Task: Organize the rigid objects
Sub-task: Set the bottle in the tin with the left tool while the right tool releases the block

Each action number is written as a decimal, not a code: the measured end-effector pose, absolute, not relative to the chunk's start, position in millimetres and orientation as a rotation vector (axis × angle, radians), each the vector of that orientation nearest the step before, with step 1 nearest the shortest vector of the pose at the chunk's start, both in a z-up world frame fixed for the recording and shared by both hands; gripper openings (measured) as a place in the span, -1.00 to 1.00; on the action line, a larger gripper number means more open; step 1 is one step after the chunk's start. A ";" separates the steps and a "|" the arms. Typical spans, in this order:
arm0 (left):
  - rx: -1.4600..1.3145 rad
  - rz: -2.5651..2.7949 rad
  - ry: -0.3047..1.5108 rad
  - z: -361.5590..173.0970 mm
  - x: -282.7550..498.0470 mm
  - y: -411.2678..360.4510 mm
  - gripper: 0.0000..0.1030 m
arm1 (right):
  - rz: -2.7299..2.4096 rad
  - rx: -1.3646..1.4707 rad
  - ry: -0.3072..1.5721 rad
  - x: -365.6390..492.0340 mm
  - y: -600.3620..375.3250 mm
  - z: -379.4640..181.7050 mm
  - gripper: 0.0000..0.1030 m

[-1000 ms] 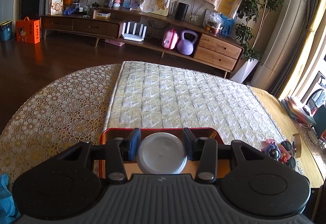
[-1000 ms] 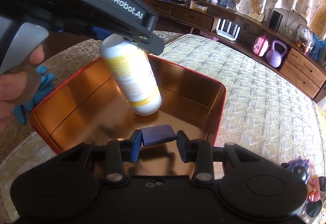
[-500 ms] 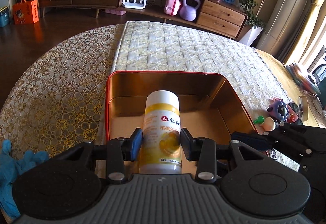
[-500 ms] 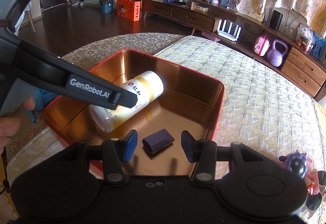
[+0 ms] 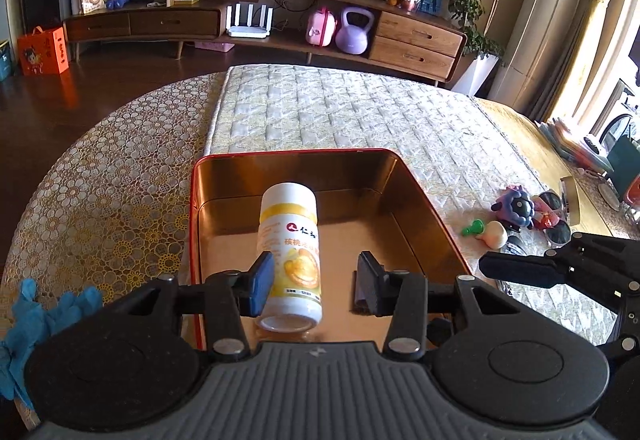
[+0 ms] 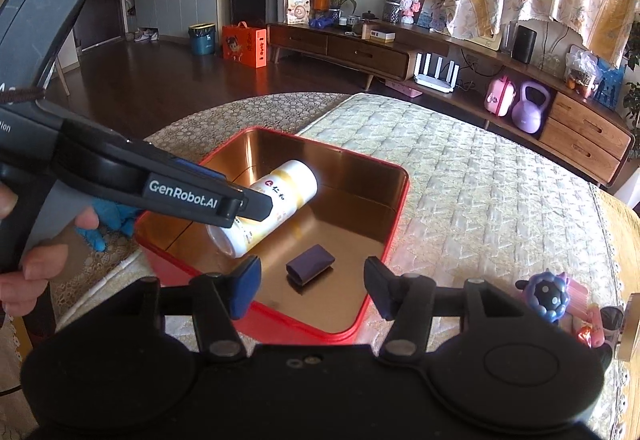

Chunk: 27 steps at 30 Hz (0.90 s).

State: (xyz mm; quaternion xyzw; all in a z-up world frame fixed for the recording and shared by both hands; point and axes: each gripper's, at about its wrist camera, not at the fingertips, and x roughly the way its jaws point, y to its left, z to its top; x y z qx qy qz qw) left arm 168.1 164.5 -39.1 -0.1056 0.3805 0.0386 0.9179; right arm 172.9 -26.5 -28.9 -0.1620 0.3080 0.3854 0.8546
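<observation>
A white and yellow bottle lies on its side in the red tin box with a gold inside. My left gripper is open just above the bottle, its left pad next to the bottle. A small dark purple block lies on the box floor beside the bottle. My right gripper is open and empty, above the near rim of the box. The left gripper's body crosses the right wrist view.
The box sits on a quilted mat over a lace tablecloth. Small toys and sunglasses lie to the right of the box. Blue gloves lie at the left. The right gripper's finger shows at the right.
The left gripper tipped the bottle down, laid it on its side in the box and opened. The right gripper let go of the purple block, opened wide and drew back.
</observation>
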 end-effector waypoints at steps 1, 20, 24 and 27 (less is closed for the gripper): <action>-0.215 0.075 0.776 -36.0 165.2 161.8 -0.09 | 0.808 -0.334 0.646 170.8 -29.6 -26.4 0.11; -0.182 -0.008 0.705 -5.5 119.3 96.3 0.31 | 0.721 -0.169 0.604 136.8 -124.6 6.0 0.65; -0.183 -0.038 0.708 -7.5 116.6 80.3 0.42 | 0.678 -0.123 0.599 134.2 -153.0 3.5 0.80; -0.187 -0.051 0.719 -10.6 117.0 69.4 0.55 | 0.644 -0.085 0.598 134.2 -173.5 0.2 0.96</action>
